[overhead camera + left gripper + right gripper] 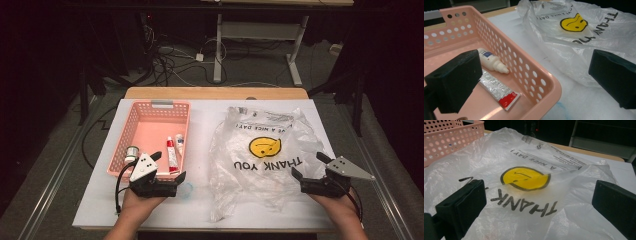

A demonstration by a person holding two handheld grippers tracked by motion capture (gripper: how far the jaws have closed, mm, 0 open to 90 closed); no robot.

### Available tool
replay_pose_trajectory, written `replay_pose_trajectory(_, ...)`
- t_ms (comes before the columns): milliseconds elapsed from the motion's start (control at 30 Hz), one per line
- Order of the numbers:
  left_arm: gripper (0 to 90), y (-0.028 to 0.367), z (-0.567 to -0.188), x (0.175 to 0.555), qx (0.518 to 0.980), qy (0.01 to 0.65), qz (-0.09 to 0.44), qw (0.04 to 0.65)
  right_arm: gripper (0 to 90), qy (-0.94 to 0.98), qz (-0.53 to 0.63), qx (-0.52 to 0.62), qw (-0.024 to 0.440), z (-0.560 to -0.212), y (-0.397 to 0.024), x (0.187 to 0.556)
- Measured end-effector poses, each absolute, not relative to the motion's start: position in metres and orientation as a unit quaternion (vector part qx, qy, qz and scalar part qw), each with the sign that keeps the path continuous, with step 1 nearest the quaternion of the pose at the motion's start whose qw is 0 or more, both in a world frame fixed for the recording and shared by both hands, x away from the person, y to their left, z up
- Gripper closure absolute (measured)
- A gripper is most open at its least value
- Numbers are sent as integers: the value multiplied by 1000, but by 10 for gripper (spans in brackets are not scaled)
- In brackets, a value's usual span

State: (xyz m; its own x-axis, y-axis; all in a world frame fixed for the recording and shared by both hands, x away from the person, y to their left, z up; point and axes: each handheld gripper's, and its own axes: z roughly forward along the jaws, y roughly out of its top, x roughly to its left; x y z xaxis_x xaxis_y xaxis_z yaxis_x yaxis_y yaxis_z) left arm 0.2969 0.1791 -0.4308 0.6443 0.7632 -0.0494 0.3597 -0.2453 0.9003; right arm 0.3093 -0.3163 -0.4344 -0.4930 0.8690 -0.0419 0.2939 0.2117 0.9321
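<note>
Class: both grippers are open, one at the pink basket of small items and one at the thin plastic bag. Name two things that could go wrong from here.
1. The plastic bag lies flat and crumpled, with no mouth held open; the right gripper might pinch both layers together.
2. The left gripper straddles the basket wall, so closing could clamp the rim instead of the flat tube or the small white bottle, which lie close together.
</note>
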Motion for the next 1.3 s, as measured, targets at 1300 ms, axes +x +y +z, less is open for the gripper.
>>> replay_pose_trajectory(1300, 0, 182, -425, 300, 767, 380, 197, 479, 21, 712, 478, 409, 311, -418, -330, 302)
